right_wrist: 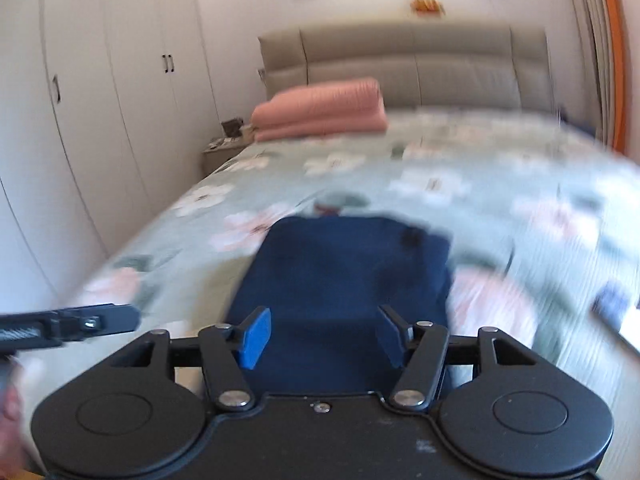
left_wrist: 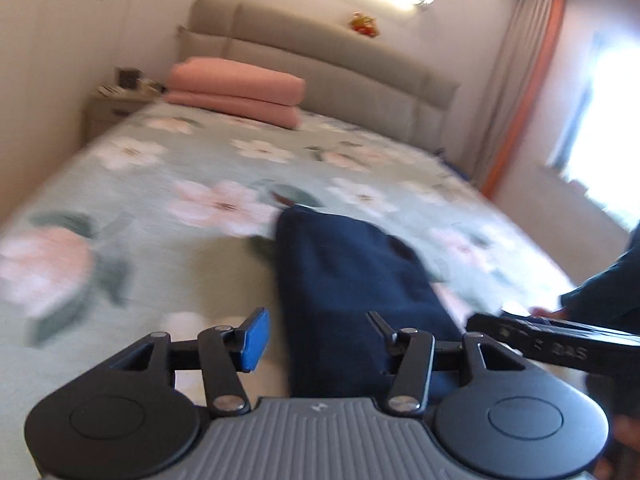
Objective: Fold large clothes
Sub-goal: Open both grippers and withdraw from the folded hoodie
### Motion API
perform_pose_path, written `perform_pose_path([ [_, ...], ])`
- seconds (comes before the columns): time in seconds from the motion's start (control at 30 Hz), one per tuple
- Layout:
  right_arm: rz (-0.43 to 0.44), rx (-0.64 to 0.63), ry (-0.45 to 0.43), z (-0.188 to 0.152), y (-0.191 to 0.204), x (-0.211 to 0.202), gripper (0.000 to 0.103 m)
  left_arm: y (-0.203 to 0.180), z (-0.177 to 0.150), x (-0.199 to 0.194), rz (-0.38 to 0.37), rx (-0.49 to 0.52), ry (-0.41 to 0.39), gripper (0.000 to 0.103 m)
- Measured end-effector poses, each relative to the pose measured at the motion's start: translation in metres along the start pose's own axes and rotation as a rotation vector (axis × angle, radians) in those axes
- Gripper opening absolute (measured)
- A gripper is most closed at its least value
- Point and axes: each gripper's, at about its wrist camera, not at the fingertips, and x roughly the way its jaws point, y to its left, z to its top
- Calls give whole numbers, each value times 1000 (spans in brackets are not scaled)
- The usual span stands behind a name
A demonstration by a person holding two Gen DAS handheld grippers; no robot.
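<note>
A navy blue garment (left_wrist: 344, 276) lies folded into a long narrow shape on the floral bedspread (left_wrist: 168, 184); it also shows in the right wrist view (right_wrist: 344, 280). My left gripper (left_wrist: 318, 338) is open above the garment's near end, holding nothing. My right gripper (right_wrist: 322, 336) is open above the same near end, holding nothing. The right gripper's side shows at the right edge of the left wrist view (left_wrist: 552, 340). The left gripper's side shows at the left edge of the right wrist view (right_wrist: 72, 324). Both views are blurred.
A folded pink quilt (left_wrist: 236, 88) lies by the beige headboard (left_wrist: 320, 52). A bedside table (left_wrist: 116, 104) stands left of the bed. White wardrobes (right_wrist: 100, 100) line the left wall. Curtains (left_wrist: 520, 80) and a bright window (left_wrist: 600, 120) are at the right.
</note>
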Motion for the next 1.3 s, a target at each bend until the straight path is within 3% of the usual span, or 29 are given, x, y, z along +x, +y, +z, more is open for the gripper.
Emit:
perform_pose_path([
  [0.07, -4, 19, 37, -1, 11, -4, 77, 0, 5, -16, 55, -18, -9, 70],
  [0.2, -36, 24, 88, -7, 27, -15, 77, 3, 6, -44, 17, -89, -42, 72],
  [0.3, -55, 25, 91, -11, 32, -24, 78, -7, 9, -52, 27, -53, -56, 73],
  [0.53, -75, 53, 120, -11, 34, -36, 81, -41, 15, -73, 148, 76, -160, 103],
  [0.67, -86, 39, 119, -18, 40, -46, 82, -55, 18, -80, 230, 104, -202, 103],
  [0.97, -131, 26, 107, -20, 35, -59, 84, -71, 10, -74, 218, 116, -147, 103],
  [1.13, -149, 18, 124, -23, 30, -54, 92, -77, 3, -61, 296, 131, -79, 103],
  [1.3, -146, 23, 145, -27, 27, -47, 93, -71, -2, -48, 278, 98, -12, 103],
])
